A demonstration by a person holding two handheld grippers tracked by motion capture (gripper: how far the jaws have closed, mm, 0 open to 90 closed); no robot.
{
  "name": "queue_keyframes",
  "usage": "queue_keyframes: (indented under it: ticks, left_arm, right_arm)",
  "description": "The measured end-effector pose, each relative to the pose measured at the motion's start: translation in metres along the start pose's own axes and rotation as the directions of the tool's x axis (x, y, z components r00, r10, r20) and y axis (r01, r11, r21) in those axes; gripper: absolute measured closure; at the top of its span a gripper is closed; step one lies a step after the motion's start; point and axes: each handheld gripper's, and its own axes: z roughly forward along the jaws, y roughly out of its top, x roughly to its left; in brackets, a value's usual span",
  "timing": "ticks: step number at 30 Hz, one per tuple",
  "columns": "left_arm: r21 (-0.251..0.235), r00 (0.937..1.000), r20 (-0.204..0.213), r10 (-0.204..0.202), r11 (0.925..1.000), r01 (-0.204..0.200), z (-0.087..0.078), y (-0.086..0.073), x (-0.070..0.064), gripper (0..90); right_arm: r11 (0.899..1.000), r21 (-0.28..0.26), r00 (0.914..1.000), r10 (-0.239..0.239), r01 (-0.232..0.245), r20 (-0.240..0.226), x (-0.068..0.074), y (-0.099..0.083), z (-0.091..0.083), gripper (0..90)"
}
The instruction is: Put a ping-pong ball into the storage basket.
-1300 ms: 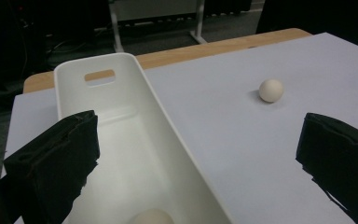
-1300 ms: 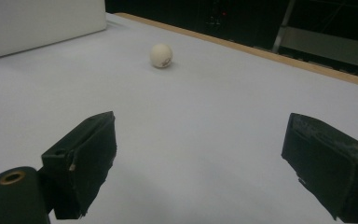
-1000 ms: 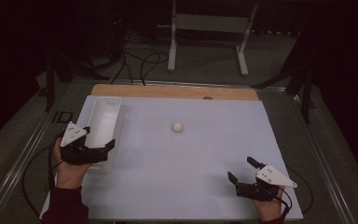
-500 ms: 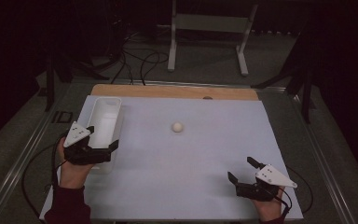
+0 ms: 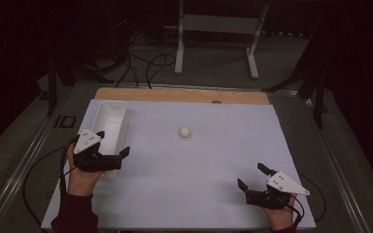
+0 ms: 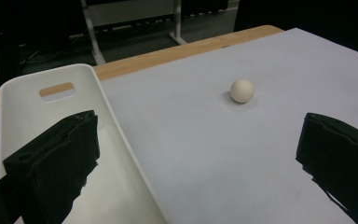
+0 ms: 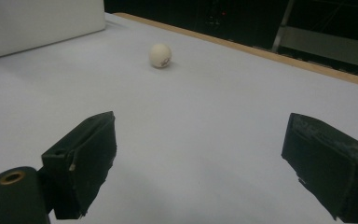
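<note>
Left claw (image 5: pixel 112 143) open over white bin's (image 5: pixel 108 122) near rim, ball (image 5: pixel 185 131) alone mid-sheet, right claw (image 5: pixel 252 175) open near front edge

From overhead we look forward and down; our two low gripper cameras both face the small cream ball (image 5: pixel 185 132) (image 6: pixel 242 90) (image 7: pixel 160 55).

The ball (image 5: pixel 185 132) is cream with a faint reddish mark. The tray (image 5: pixel 108 127) is white, the tabletop (image 5: pixel 213 160) pale grey-white with a wooden edge
</note>
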Motion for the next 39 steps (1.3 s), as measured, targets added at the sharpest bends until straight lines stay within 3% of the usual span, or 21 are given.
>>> queue_keyframes:
  ticks: [21,30,39]
  left_arm:
    - [0.005,0.9990,0.019,0.041,0.9991,-0.041,0.012,0.001,-0.015,0.2]
    - [0.006,0.9988,0.022,0.044,0.9990,-0.044,0.013,0.001,-0.016,0.2]
    - [0.026,0.9962,0.043,0.076,0.9967,-0.077,0.022,0.000,-0.027,0.2]
  right_arm:
    - [1.000,0.000,1.0000,-0.003,0.003,-0.003,0.000,0.000,0.000,9.6]
    - [1.000,0.002,1.0000,-0.004,0.004,-0.004,0.001,0.000,0.001,9.6]
    - [1.000,0.002,1.0000,-0.004,0.004,-0.004,0.001,0.000,0.001,9.6]
